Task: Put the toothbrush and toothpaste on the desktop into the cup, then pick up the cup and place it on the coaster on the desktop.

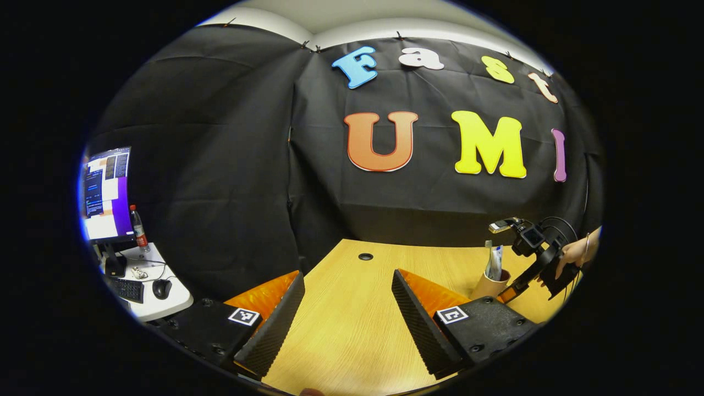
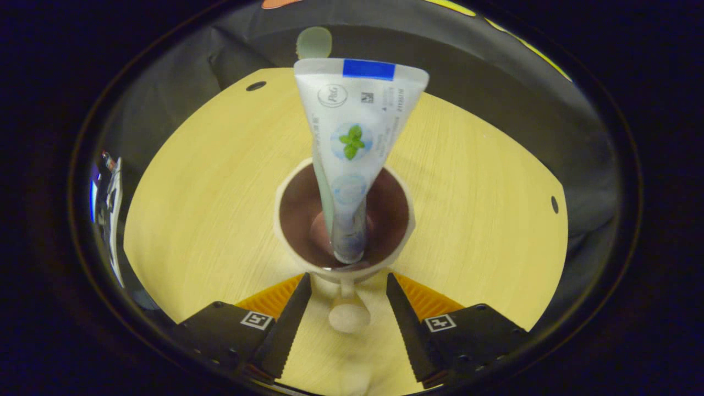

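My left gripper (image 1: 347, 308) hovers wide open and empty over the desk (image 1: 352, 330), left of the cup (image 1: 489, 285). My right gripper (image 2: 345, 313) points down at that cup, spread open either side of its handle (image 2: 347, 314). The right gripper view shows the toothpaste (image 2: 352, 148) standing inside, toothbrush (image 2: 314, 43) behind it.

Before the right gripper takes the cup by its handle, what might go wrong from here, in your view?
1. The toothpaste stands tall and leaning in the cup; a tilted lift may tip it out or topple the cup.
2. The right gripper is open astride the small handle; a narrow hold there may let the cup swing or slip.
3. I cannot find the coaster, so the placing spot is uncertain.
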